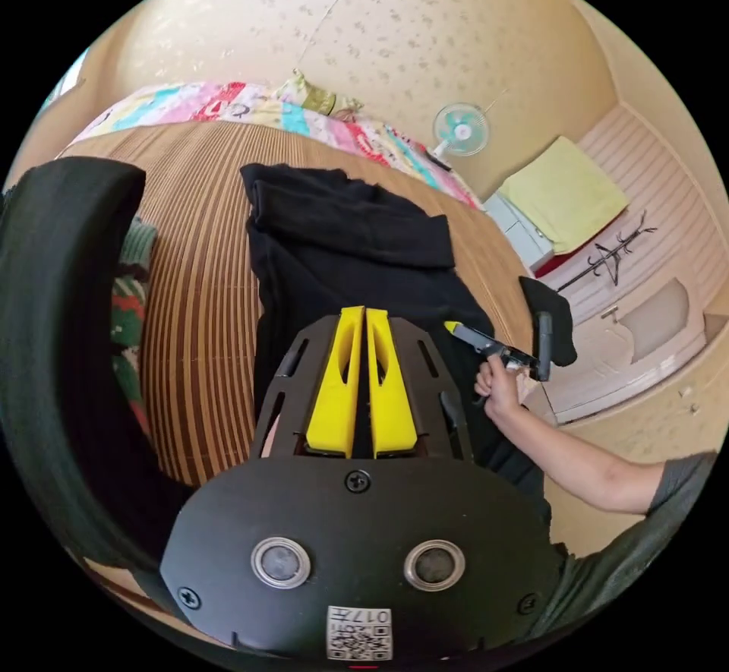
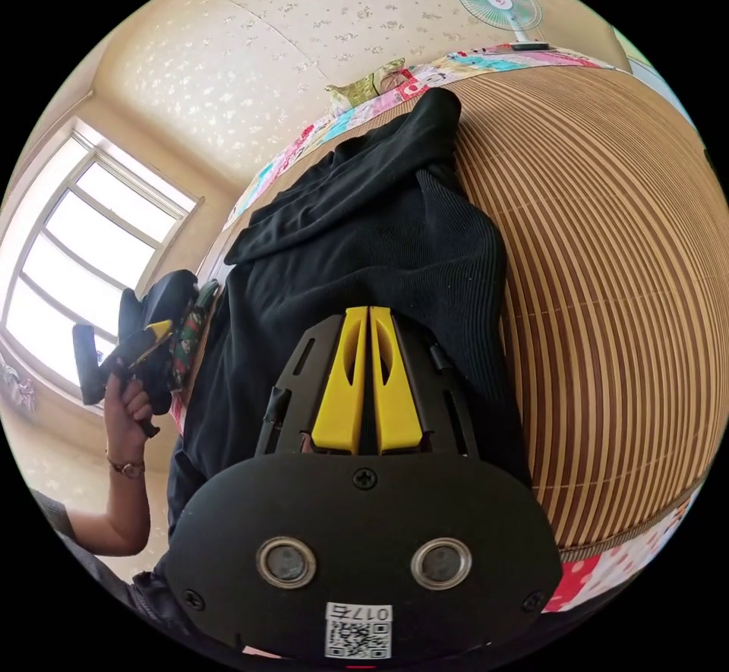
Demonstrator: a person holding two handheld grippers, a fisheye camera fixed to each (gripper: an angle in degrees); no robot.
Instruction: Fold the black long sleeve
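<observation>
The black long sleeve (image 1: 357,247) lies spread on a striped bamboo mat (image 1: 197,262), partly folded, with a thick folded band across its far end and its near end running under both pairs of tongs. The left tongs (image 1: 363,315) hover just above the dark cloth with their yellow jaws drawn together, nothing caught between them. The right tongs (image 2: 367,313) hang over the middle of the garment, jaws likewise pressed closed on nothing. In the left gripper view, the right tongs show at the garment's right edge, held in a hand (image 1: 497,387). A patchwork quilt (image 1: 228,106) borders the mat's far side, and a small fan (image 1: 460,130) stands near the wall.
</observation>
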